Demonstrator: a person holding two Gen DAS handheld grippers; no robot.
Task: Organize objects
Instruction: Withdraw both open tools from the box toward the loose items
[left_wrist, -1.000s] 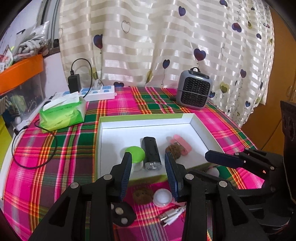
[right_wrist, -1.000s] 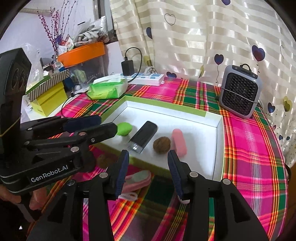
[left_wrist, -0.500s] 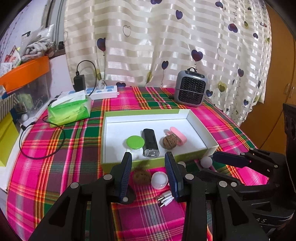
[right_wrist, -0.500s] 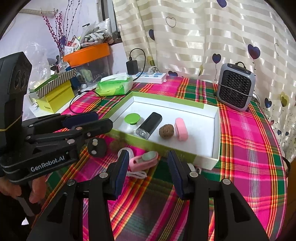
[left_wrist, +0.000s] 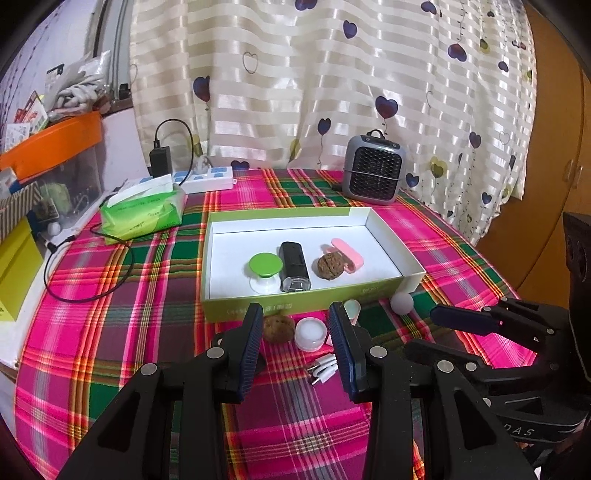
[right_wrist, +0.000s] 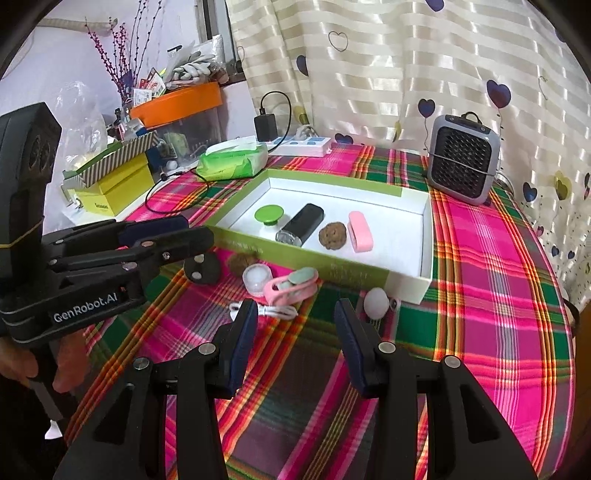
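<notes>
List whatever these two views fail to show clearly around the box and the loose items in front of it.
- Black disc: in the left wrist view, almost wholly hidden behind the left gripper.
- Pink clip: in the left wrist view, mostly hidden behind that gripper's finger.
- Print on the box front wall: too small to read in either view.
- White cable: its near end hidden by the right gripper.

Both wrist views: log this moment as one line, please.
left gripper: open, empty | right gripper: open, empty | box: four items inside | walnut, white cap: on cloth outside box
</notes>
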